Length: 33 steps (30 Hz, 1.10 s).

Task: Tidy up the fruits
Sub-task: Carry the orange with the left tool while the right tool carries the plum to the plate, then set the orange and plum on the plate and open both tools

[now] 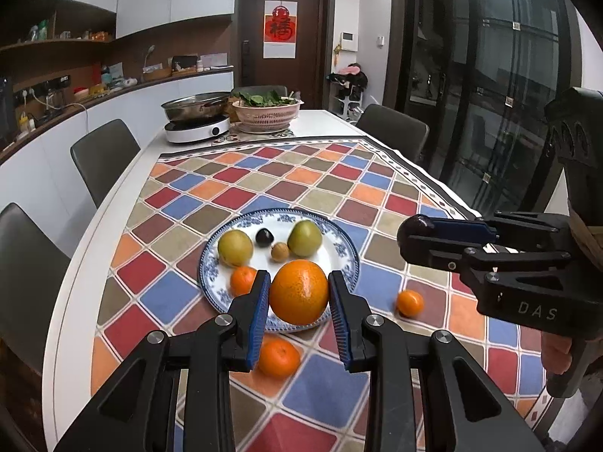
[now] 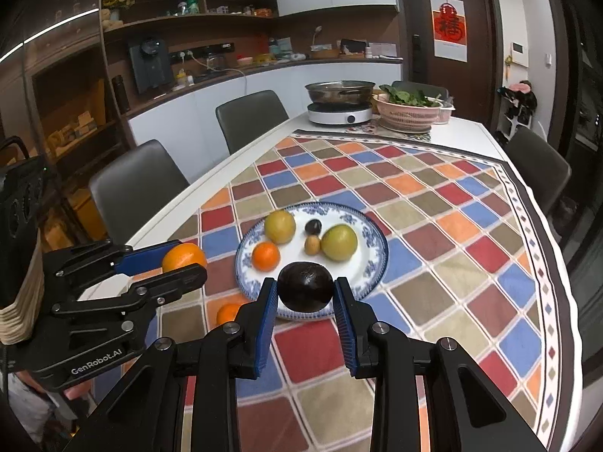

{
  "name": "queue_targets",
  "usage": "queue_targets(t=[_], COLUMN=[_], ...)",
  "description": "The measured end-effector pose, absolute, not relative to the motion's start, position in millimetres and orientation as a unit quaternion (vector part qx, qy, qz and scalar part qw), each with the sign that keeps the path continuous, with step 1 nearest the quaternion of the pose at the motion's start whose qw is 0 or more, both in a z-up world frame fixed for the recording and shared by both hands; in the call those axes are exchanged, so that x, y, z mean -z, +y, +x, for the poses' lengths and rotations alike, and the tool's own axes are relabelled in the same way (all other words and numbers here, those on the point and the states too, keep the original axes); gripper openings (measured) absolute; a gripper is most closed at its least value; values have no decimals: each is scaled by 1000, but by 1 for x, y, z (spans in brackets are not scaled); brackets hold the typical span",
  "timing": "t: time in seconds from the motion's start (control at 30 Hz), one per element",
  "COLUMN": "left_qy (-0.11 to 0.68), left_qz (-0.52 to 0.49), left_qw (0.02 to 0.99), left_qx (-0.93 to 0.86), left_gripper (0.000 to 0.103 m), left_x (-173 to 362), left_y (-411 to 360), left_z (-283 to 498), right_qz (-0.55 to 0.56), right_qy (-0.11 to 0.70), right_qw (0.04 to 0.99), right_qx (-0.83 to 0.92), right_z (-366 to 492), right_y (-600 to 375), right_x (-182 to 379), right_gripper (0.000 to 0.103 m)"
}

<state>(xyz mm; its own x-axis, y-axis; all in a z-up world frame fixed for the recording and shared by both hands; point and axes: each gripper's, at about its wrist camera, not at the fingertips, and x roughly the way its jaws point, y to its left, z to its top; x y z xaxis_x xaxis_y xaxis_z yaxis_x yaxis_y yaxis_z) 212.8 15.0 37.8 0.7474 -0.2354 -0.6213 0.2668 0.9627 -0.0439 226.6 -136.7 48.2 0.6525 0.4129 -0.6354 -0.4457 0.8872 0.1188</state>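
On the checkered tablecloth (image 1: 264, 180) both carries are underway: left gripper (image 1: 299, 293) clenches an orange (image 1: 299, 292), right gripper (image 2: 305, 292) a dark fruit (image 2: 305, 286), each needing lowering onto the plate (image 1: 348, 248).

We are in a home kitchen-diner: a long white dining table (image 1: 124, 173) with grey padded chairs (image 1: 103, 158), a steel pot on a white induction cooker (image 2: 341, 113), and cluttered wooden wall shelves (image 2: 188, 19).
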Motion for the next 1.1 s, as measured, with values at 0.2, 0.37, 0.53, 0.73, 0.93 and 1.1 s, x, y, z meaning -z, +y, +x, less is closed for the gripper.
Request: queue_targets(t=[0.2,0.37,0.53,0.73,0.93,1.1], left_qy=[344,357,383,419,451,466], left_qz=[20,30,21,12,-6,6], left_qw=[928,923,913,898,882,875], left_qx=[140,141,140,137,134,129], left_gripper=[31,31,31,31,31,31], left_x=[-40,-37,-26,-10,10,25], left_y=[21,23,28,30,32,29], left_z=[242,265,293,321,345,355], right_qz=[-26,-12,-8,-5,11,18], right_qy=[351,372,392,426,459,471], right_qw=[904,896,889,874,859,853], right_qx=[-243,-244,-237,-233,-226,-223], right_z=[250,274,297,325,346,355], right_y=[-125,-120,-117,-113,-112,-110], right_x=[-49,-42,-32,-14,8,21], right_gripper=[31,31,31,31,31,31])
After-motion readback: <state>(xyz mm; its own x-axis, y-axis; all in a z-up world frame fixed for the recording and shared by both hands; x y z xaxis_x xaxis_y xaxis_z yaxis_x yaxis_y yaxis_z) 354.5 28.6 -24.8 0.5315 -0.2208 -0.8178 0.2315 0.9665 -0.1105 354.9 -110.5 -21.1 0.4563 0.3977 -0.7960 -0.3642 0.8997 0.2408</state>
